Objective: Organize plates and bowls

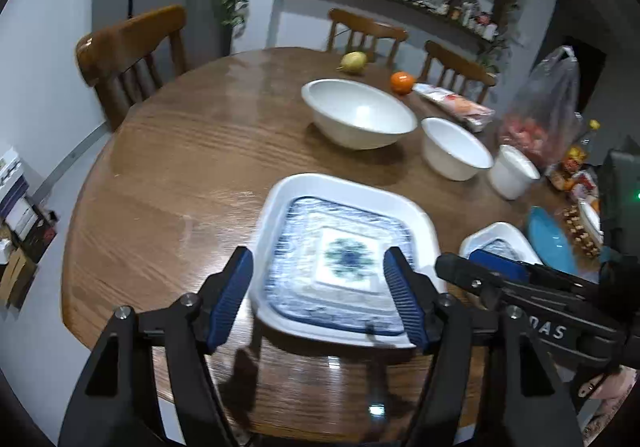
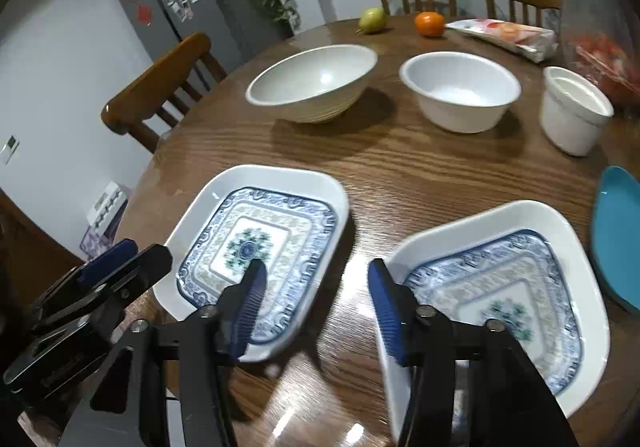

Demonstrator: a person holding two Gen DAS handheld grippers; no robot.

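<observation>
Both square patterned plates lie flat on the tabletop (image 2: 400, 175), side by side and apart. The left plate (image 1: 340, 259) sits under your left tool (image 1: 318, 301), whose blue pads are spread and frame the plate's near edge without pressing on it. Your right tool (image 2: 316, 311) is spread too; one pad hangs over the left plate's near corner, the other over the near left rim of the right plate (image 2: 500, 295), nothing pinched between them. Blur on the plate rims, so contact with the glaze is uncertain, but no grip reads in either view.

Step, as judged: plates are set down and released; stacking is not yet done. Three white bowls stand in a row further back: large bowl (image 2: 312, 83), middle bowl (image 2: 460, 91), small cup-like bowl (image 2: 576, 111), all separate. A blue dish (image 2: 616, 235) lies at the right edge.

Next move calls for: pinch one plate by its raised rim, lift it level, lower it squarely onto its twin. Then nest the bowls, smaller into larger. Keep the two tools clear of each other; they are near
</observation>
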